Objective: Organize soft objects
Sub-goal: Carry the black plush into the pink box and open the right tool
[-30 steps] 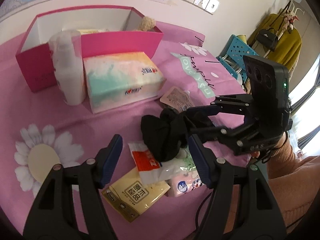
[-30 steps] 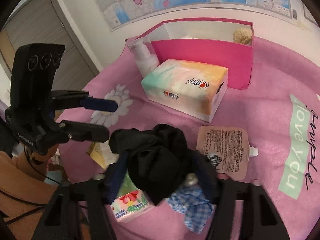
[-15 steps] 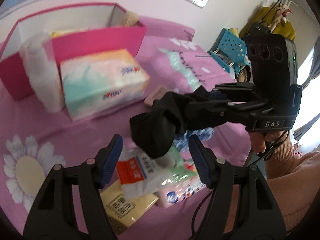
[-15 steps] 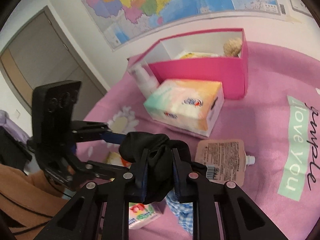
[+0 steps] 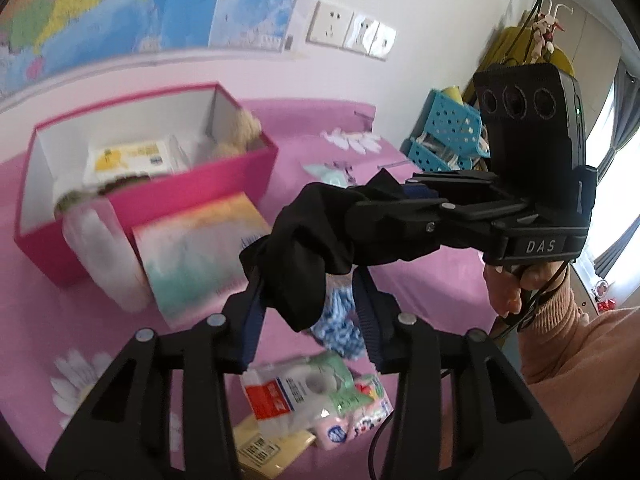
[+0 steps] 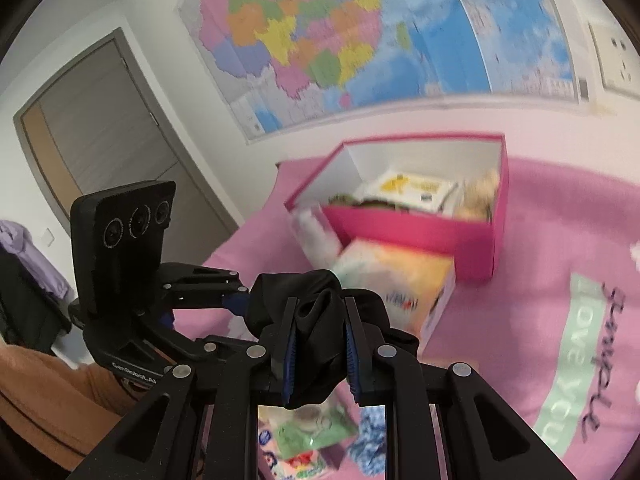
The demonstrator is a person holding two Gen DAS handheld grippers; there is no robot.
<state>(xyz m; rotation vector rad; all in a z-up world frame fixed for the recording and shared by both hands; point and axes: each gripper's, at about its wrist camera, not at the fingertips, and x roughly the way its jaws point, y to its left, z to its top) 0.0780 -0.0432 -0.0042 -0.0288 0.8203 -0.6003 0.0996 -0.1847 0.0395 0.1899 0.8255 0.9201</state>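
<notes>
- Holding a black cloth (image 6: 320,320) between its blue pads, the right hand-held gripper (image 6: 320,354) is closed tightly on it, well above the pink surface.
- The left hand-held gripper (image 5: 310,318) is closing its jaws around the hanging end of the same cloth; the left pad seems to touch the fabric, the right pad is apart from it.
- The cloth stretches between the two grippers, with its long axis running from the right gripper down toward the left one, so the left one is nearer to the loose end.
- The pink box (image 5: 192,196) lies beyond both grippers, behind the tissue box (image 5: 200,252); it probably is the goal.
- Readable writing: "DAS" on the right gripper's body in the left view, "CenRobot.AI" on the left one, and "love you" on the pink bed cover (image 6: 576,344).
- Small packets (image 5: 304,396) lie below; their labels are too blurred to read.
</notes>
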